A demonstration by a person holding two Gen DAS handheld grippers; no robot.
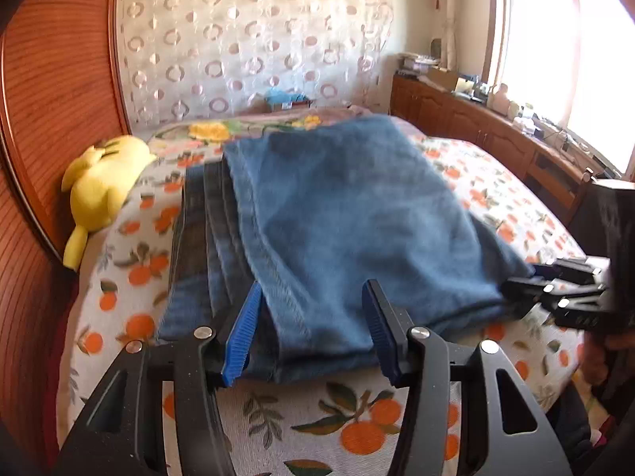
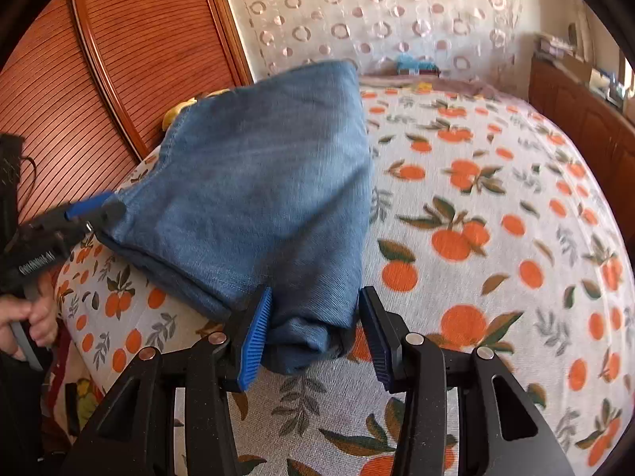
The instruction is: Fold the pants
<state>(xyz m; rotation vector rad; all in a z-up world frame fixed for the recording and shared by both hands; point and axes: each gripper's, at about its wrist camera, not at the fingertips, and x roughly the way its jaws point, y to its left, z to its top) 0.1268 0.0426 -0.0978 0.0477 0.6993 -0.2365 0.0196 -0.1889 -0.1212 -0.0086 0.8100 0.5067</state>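
room: bedroom, bed with an orange-print cover, wood panels behind
left gripper: spread wide around the near hem, not pinching
right gripper: also spread, fold corner between the fingers
pants: folded denim stack on the bed
handling: looks heavy-ish and floppy, so I'd grab all layers at the near corners

Blue denim pants lie folded in a thick stack on the bed, several layers deep. Top layer is faded mid-blue w/ a stitched seam along its left side; darker layers stick out beneath on that side. Near edge sits just short of the bed's front edge, right near corner slightly bunched.
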